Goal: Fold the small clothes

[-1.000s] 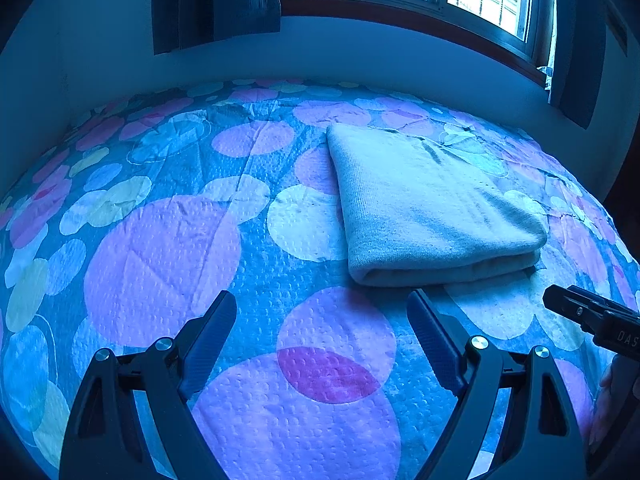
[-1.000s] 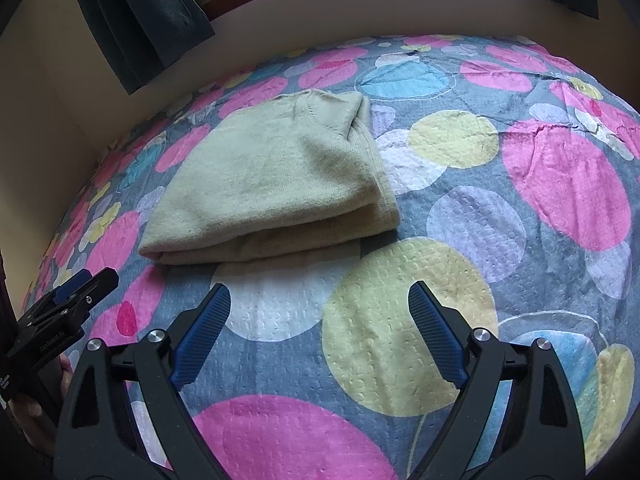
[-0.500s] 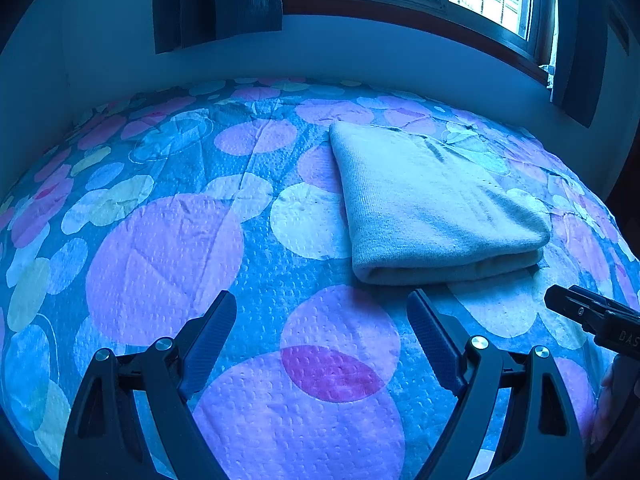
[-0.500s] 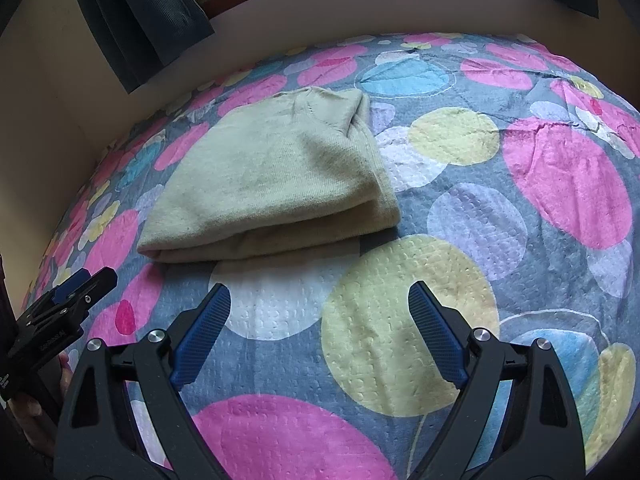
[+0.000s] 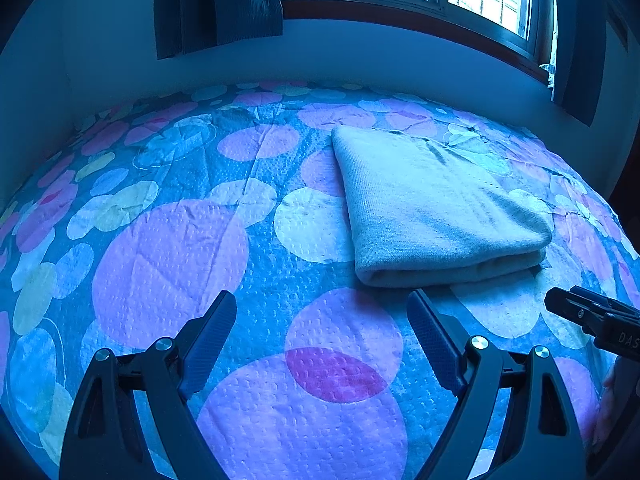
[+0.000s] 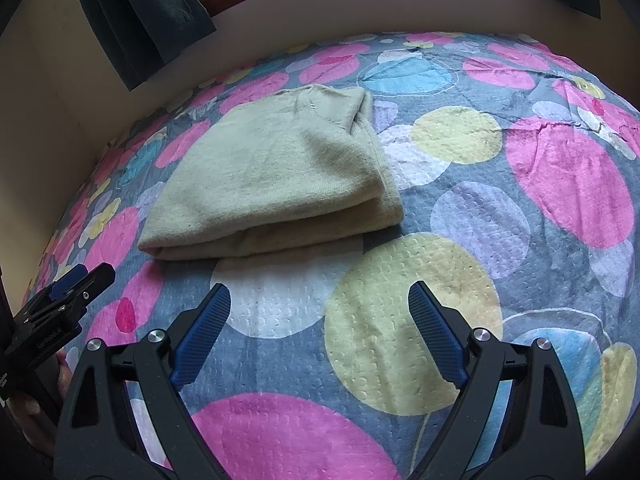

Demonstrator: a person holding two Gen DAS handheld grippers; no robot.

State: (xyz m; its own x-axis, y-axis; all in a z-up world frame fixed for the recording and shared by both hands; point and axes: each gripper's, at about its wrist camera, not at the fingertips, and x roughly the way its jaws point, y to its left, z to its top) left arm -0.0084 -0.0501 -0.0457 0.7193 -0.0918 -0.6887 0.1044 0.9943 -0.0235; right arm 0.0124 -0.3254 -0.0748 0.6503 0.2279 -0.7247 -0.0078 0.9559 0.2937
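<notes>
A pale knit garment (image 5: 436, 208) lies folded into a thick rectangle on the bed; it also shows in the right wrist view (image 6: 276, 176), folded edge toward me. My left gripper (image 5: 322, 312) is open and empty, hovering over the bedspread just short of the garment's near left corner. My right gripper (image 6: 320, 304) is open and empty, just short of the garment's near right side. Each gripper shows at the edge of the other's view, the right one (image 5: 592, 316) and the left one (image 6: 64, 300).
The bedspread (image 6: 560, 184) has large coloured circles and covers the whole bed. A wall and a window with dark curtains (image 5: 216, 4) stand behind the bed.
Both grippers have drawn back slightly from the folded garment; it sits a little farther away in both views. The jaws stay open.
</notes>
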